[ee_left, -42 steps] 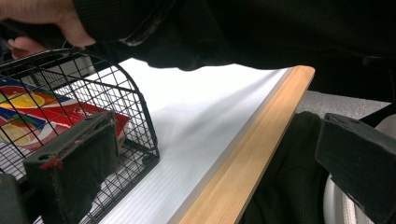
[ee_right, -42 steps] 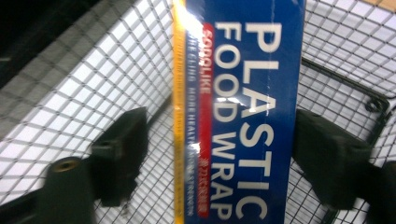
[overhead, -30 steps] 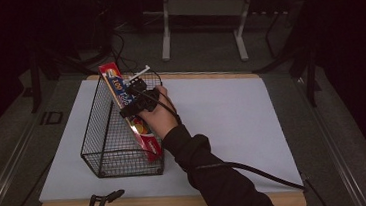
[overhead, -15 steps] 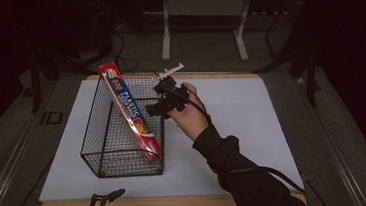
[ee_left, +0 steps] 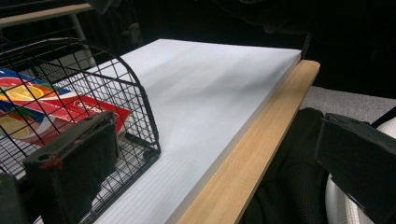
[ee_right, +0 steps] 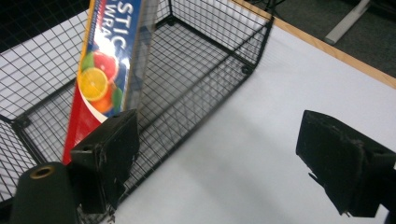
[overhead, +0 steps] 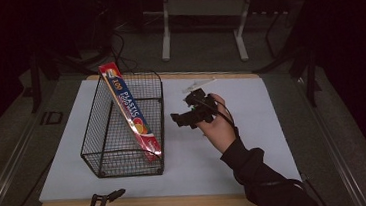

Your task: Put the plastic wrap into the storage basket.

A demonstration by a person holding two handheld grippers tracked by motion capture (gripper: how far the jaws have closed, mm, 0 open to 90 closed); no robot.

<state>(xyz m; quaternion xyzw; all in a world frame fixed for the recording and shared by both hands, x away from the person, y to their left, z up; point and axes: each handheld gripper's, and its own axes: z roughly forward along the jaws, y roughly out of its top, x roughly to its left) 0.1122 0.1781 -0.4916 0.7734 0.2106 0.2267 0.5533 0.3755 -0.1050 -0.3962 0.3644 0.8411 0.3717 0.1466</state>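
The right gripper point(overhead: 188, 113) hangs over the white table top point(overhead: 253, 127), held in the person's right hand point(overhead: 217, 122), with its jaws wide apart and nothing between them. In the right gripper view its two black pads point(ee_right: 106, 158) frame bare table, with the wire basket point(overhead: 123, 131) just beyond the left one. The basket lies to the left of this gripper, near but not touching it.

Inside the basket the box of plastic wrap point(overhead: 130, 112) stands slanted. Its lower end rests on the basket floor at the near right corner, and its upper end leans over the far left rim, so its long axis runs from the person's near right up to the far left.

The left gripper point(ee_left: 224, 154) rests low at the near edge of the table, jaws also apart and empty, looking past the basket's near corner. The right hand is the nearer to the box's length; any fresh grasp would mean reaching leftward over the basket's right wall
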